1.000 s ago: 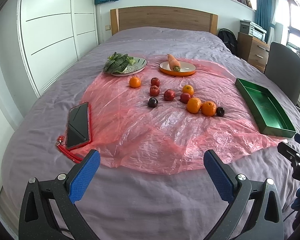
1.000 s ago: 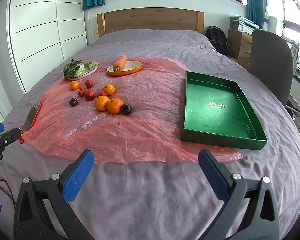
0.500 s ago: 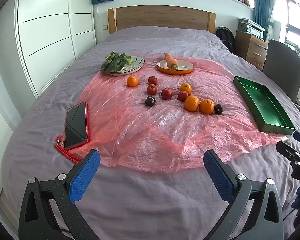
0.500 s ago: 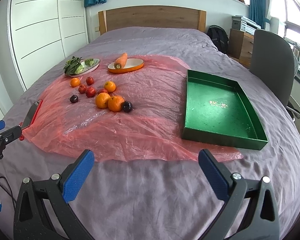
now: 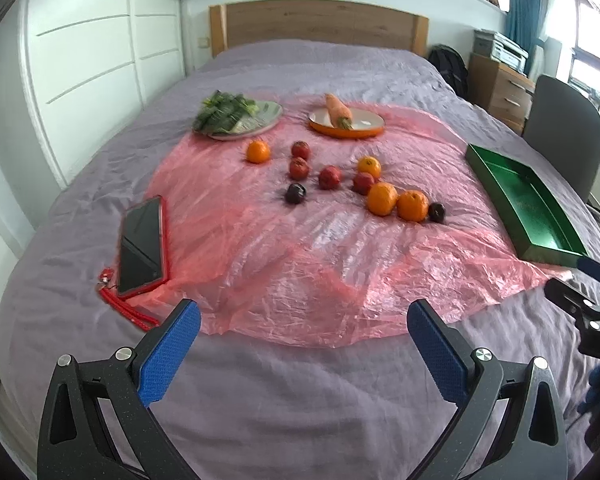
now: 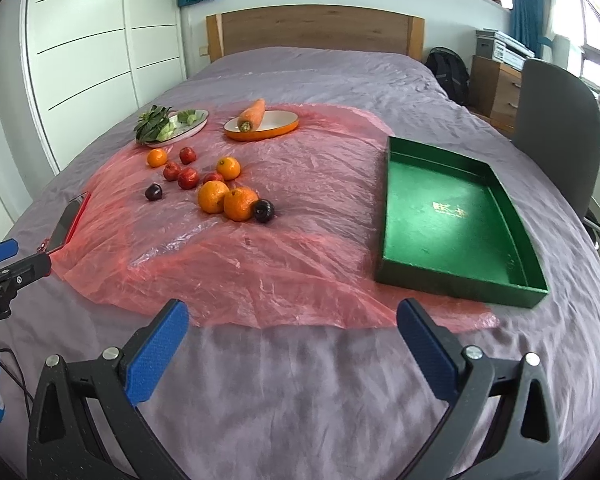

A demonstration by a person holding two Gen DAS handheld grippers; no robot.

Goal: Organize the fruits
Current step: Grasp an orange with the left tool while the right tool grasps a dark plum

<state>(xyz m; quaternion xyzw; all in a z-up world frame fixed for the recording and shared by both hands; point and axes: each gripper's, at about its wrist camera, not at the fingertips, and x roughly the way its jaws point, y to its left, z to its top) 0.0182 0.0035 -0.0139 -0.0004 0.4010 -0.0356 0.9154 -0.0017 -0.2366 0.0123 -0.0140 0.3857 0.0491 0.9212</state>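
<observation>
While both grippers — left gripper (image 5: 303, 320) and right gripper (image 6: 293, 318) — hover over the purple-sheeted bed (image 6: 300, 380) with blue-padded fingers spread wide and empty, the loose oranges, red apples and dark plums (image 6: 220, 194) lie clustered on the pink plastic sheet (image 6: 300, 240). The rectangular green tray (image 6: 456, 220) sits well apart to their right — nothing in it.

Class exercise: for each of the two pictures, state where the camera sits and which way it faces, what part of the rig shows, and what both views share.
Left wrist: on the left hand-held gripper, facing the headboard over the fruit; the right gripper's tip shows at its right edge.
Right wrist: on the right hand-held gripper, same heading, nearer the green tray; the left gripper's tip shows at its left edge.
Shared: oranges, tray, phone.
</observation>
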